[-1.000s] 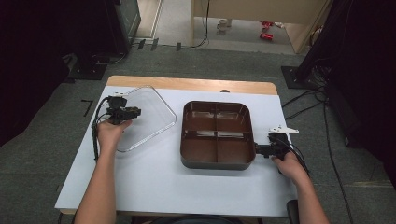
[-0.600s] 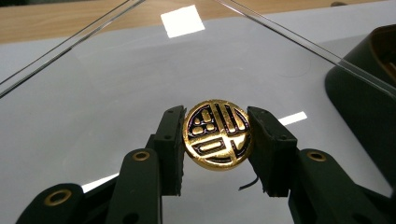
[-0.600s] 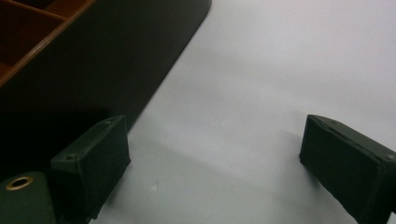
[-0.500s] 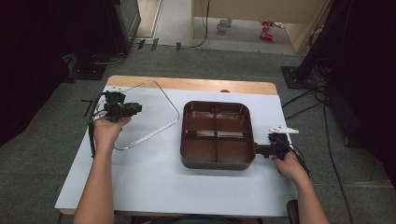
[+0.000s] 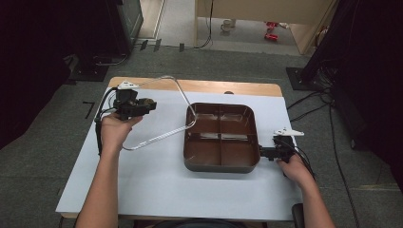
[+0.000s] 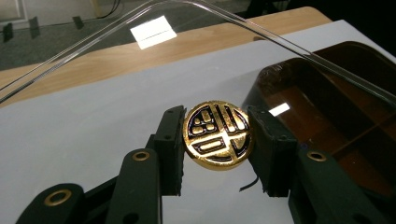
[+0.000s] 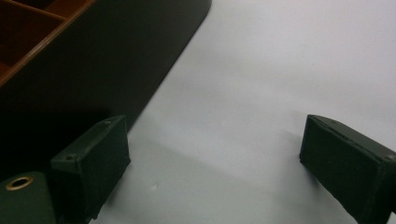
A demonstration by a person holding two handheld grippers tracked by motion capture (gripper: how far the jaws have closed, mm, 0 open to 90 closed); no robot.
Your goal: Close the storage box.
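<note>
A clear plastic lid (image 5: 159, 114) with a gold round knob (image 6: 218, 134) hangs tilted above the table's left half. Its right edge reaches the left rim of the brown four-compartment tray (image 5: 221, 167). My left gripper (image 5: 145, 105) is shut on the knob, one jaw on each side, as the left gripper view (image 6: 217, 140) shows close up. The lid's rim (image 6: 280, 44) arcs over the tray (image 6: 327, 107) there. My right gripper (image 5: 263, 153) rests low by the tray's right wall (image 7: 93, 56), open (image 7: 215, 163), with bare white surface between its jaws.
A white sheet (image 5: 142, 190) covers the wooden table (image 5: 228, 87); the tray sits right of centre. Cables (image 5: 309, 111) and dark equipment (image 5: 114, 28) lie on the floor beyond the far edge.
The left gripper has lifted the lid off the table by its knob and tipped it up on edge, toward the tray. The right gripper has stayed put.
</note>
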